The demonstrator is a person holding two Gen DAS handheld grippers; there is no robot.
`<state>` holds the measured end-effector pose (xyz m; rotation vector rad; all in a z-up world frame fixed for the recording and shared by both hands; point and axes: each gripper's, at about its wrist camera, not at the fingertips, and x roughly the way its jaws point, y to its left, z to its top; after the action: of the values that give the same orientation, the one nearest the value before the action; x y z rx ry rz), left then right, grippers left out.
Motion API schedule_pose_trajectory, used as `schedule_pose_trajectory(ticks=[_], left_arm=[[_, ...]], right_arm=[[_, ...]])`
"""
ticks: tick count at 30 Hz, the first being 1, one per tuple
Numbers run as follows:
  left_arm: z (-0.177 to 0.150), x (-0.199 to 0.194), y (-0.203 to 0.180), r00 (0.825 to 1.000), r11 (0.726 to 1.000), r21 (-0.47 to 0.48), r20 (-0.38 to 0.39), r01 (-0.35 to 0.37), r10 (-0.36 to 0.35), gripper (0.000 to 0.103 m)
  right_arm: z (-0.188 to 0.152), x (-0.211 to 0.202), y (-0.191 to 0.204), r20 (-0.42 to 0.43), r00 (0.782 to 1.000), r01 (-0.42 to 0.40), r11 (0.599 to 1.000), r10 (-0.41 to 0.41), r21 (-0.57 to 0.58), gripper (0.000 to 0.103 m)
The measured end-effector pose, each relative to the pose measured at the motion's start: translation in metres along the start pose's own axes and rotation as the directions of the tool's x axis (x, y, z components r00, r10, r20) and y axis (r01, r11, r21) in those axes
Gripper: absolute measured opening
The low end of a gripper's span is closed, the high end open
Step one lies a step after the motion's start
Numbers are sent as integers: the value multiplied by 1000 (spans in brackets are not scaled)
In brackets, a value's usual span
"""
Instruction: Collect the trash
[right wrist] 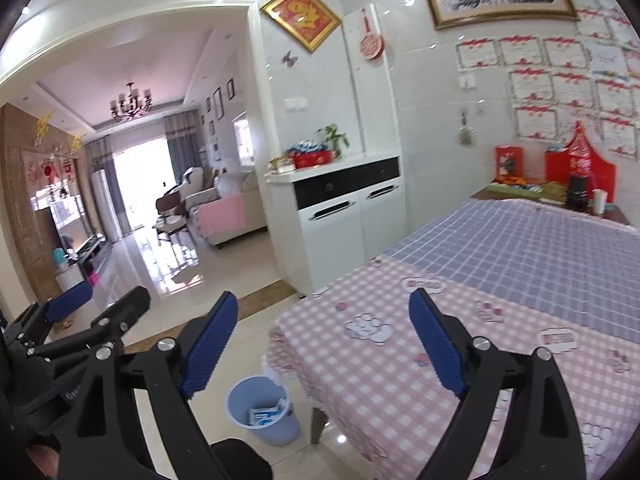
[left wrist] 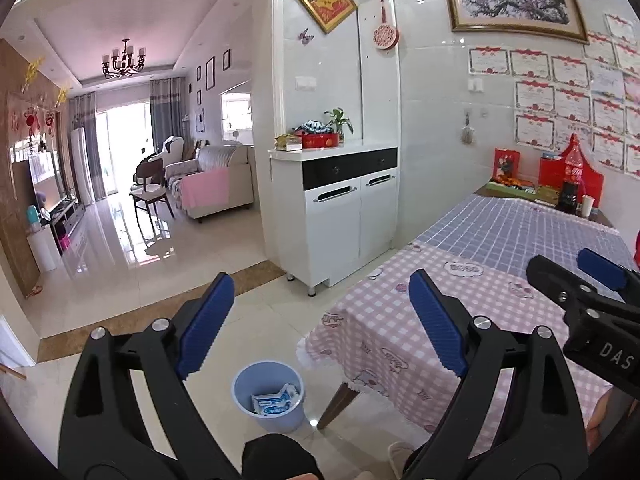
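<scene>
A glossy pale tiled floor point(left wrist: 168, 248) was seen across the left half of both views, mirror-like with window glare towards the far room. The table point(right wrist: 440, 380) filled the lower right, draped in soft cloth: pink-and-white gingham with cartoon prints at the near end, lilac check beyond; its far end was cut off by the frame edge. A white lacquered cabinet point(left wrist: 352, 216) with a black drawer band and chrome handles stood against the tiled wall at centre.

The left gripper point(left wrist: 320, 324) was held with its jaws spread wide and nothing between them, its ribbed blue pads on black moulded arms. The right gripper point(right wrist: 322, 344) was likewise spread wide and empty. Each was partly caught in the other's view, cropped at the frame edge.

A round pale-blue plastic bin point(left wrist: 268, 396) stood on the floor just beside the table's wooden leg, at lower centre. Inside it lay the trash point(left wrist: 276, 400), a crumpled white-and-blue package; its print was too small to read. In the right wrist view the bin's near wall was partly overlapped by a blue pad, and the picture was softer. A dark shape at the bottom edge of both views could not be identified.
</scene>
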<state>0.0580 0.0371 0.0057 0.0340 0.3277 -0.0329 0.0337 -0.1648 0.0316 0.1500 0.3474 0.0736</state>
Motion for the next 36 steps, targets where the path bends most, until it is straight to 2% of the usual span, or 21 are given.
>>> schedule_pose_trajectory(ticks=[8, 13, 36], left_arm=[[-2, -27, -3, 999, 999, -37, 30, 36, -35, 88], [-2, -36, -12, 998, 999, -10, 42, 52, -51, 88], [-4, -47, -26, 996, 997, 17, 48, 70, -71, 88]], right_arm=[[-4, -37, -13, 50, 997, 56, 998, -55, -16, 87], [-9, -52, -9, 67, 995, 76, 996, -74, -35, 88], [-13, -63, -14, 72, 995, 72, 997, -70, -30, 89]])
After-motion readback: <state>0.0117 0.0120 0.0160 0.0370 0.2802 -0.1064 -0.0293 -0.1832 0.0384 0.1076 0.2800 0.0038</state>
